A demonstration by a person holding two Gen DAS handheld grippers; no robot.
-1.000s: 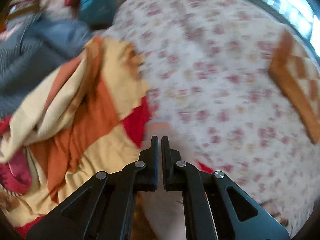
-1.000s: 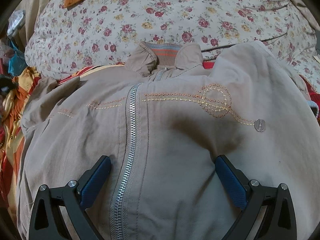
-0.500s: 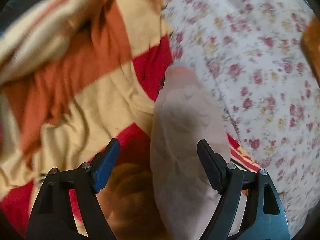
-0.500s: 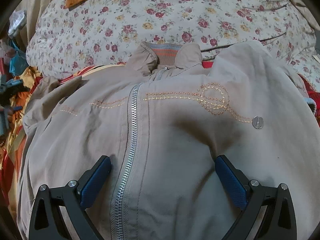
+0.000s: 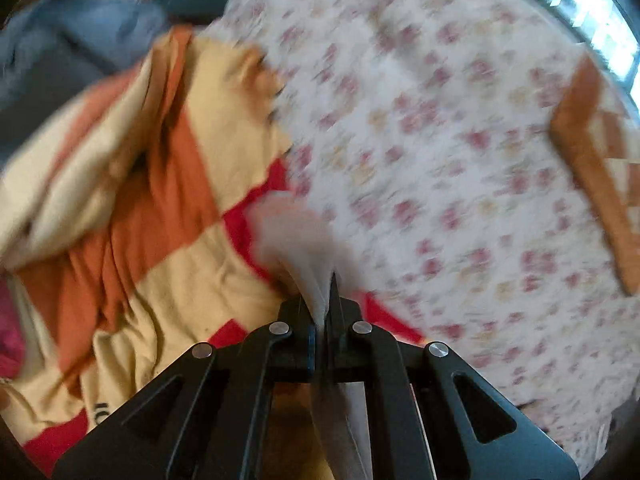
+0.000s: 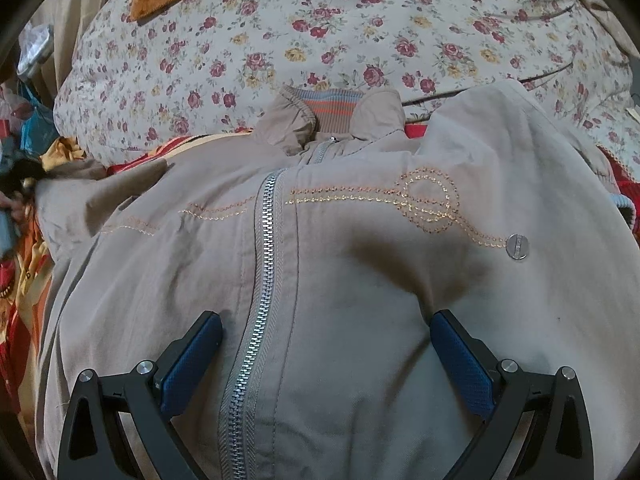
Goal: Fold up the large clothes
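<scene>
On the bed, a beige jacket (image 6: 360, 300) lay spread front-up, its collar (image 6: 332, 116) toward a flowered quilt (image 6: 360, 28) and its silver zipper (image 6: 260, 280) running down the middle. The right tool (image 6: 326, 340) hovered just over the jacket's lower front with its jaws spread wide, the blue pads (image 6: 460, 360) on either side of the zipper, gripping nothing. Orange stitching (image 6: 428, 204) curled across the chest to a small metal button (image 6: 517, 247). A striped rib lining showed inside the collar, and a strip of red cloth (image 6: 416, 130) peeked from behind the shoulder. In the left wrist view, which was blurred, the left tool (image 5: 322, 320) was clenched on a fold of beige cloth, the jacket's sleeve (image 5: 296, 236) by its colour; the fabric bunched out ahead of the fingers and also trailed back between the arms of the tool. Under and to the left of it lay a blanket (image 5: 160, 200) in cream, orange and red blocks, rumpled into folds. The flowered quilt (image 5: 440, 140) filled the right side of that view, with an orange-patterned cloth (image 5: 592, 168) lying on it near the edge. A blue garment (image 5: 72, 40) sat heaped beyond the blanket at the upper left.
</scene>
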